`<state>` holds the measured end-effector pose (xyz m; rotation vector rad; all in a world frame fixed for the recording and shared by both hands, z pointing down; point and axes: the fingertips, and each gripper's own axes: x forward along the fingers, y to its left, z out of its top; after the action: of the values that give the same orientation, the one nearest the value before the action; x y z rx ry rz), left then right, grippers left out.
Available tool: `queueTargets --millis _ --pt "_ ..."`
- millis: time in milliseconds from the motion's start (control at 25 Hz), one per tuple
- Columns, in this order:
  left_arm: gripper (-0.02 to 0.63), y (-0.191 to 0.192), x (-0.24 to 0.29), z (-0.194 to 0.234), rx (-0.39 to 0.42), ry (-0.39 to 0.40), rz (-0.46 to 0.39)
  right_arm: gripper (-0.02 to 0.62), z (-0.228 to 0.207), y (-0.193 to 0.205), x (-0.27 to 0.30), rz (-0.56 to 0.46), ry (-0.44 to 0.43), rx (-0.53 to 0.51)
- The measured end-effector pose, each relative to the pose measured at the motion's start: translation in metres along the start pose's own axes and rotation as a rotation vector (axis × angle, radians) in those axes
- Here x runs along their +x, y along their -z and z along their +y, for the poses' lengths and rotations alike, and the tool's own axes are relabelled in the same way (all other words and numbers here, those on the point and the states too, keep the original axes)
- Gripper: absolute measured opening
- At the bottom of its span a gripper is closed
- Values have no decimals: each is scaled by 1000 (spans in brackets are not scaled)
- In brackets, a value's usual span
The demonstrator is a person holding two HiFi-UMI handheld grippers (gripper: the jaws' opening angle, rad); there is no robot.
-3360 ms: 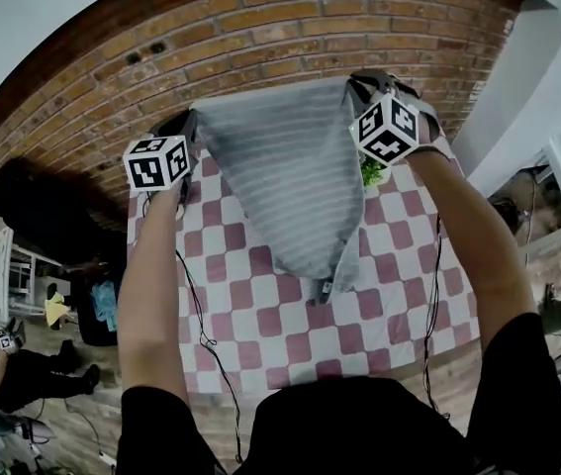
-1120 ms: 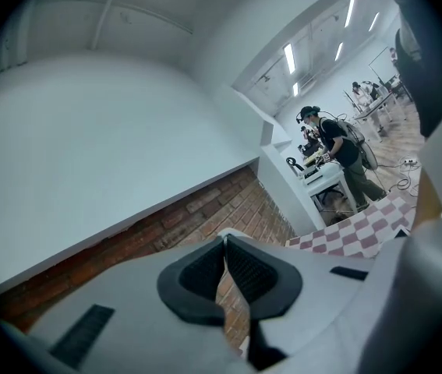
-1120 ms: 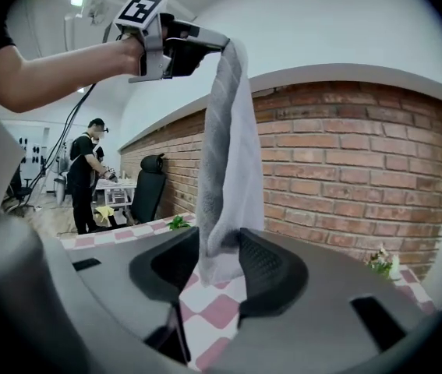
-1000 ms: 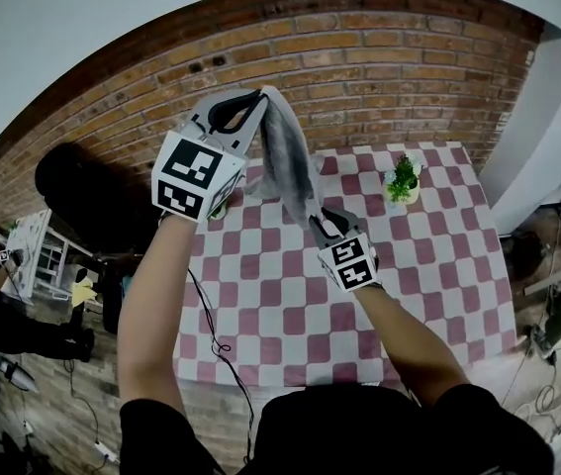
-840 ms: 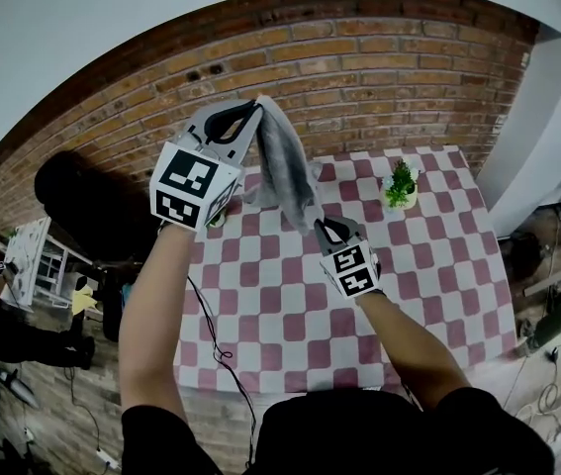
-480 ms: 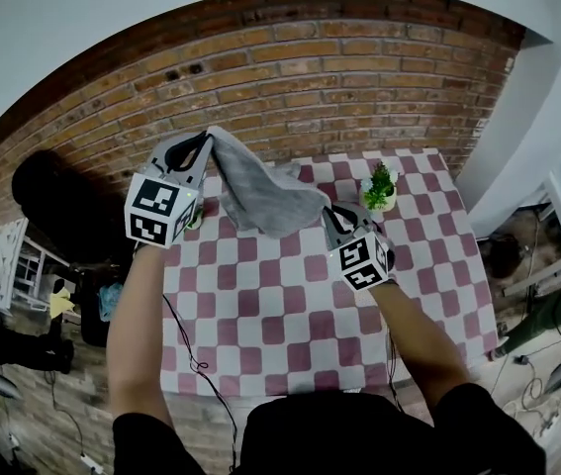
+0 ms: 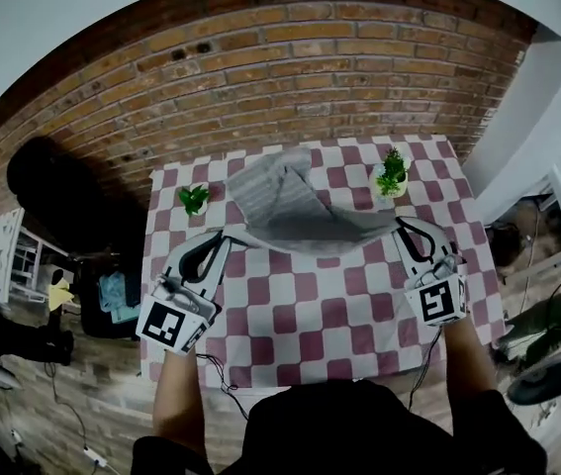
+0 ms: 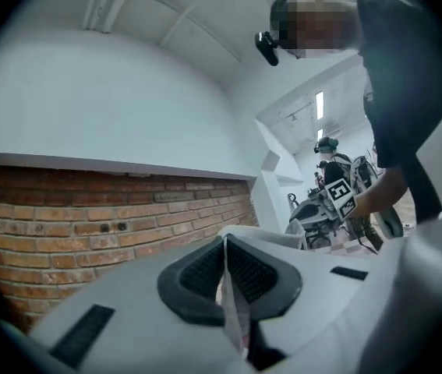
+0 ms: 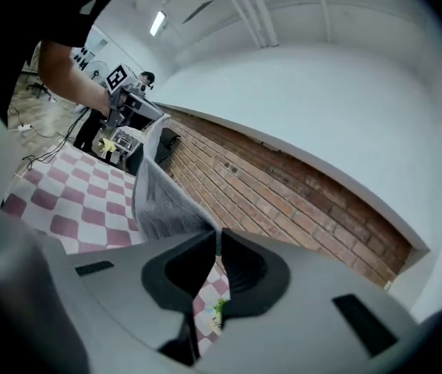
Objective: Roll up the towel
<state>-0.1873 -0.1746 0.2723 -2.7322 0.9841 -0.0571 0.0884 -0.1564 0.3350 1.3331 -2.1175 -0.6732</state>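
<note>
Spreading the towel [image 7: 290,206]: left gripper [image 7: 223,239] and right gripper [image 7: 403,226] each pinch a corner (rolling not yet begun); next I'd lay it flat ahead, then release.

Quantities in view:

- One towel [image 7: 295,211].
- Two grippers: the left gripper [image 7: 224,239] and the right gripper [image 7: 400,225].
- Two marker cubes, one per gripper: the left marker cube [image 7: 173,325] and the right marker cube [image 7: 441,302].
- Two potted plants: the left potted plant [image 7: 194,200] and the right potted plant [image 7: 391,173].
- One worktop [image 7: 310,310], red-and-white checked.
- One brick wall [image 7: 260,67].
</note>
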Motion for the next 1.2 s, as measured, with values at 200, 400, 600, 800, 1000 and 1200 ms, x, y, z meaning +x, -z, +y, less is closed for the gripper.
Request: queueTargets --millis 200,400,600,800,1000,1200 --pt "12 28 -41 -41 -84 19 19 23 20 -2 -49 26 72 -48" --pt "14 51 -73 -80 -143 28 56 23 59 18 -85 86 28 -55" --pt "12 69 -94 -124 -175 -15 98 23 100 45 -119 112 -59 -79" --pt "14 94 -126 -180 -228 -58 161 23 127 57 -163 111 -114 -72" --pt "14 99 -172 -223 -278 -128 186 23 150 56 -206 83 -165 -59" --pt "14 92 -216 -274 -301 -148 188 23 177 57 -258 82 -199 -52"
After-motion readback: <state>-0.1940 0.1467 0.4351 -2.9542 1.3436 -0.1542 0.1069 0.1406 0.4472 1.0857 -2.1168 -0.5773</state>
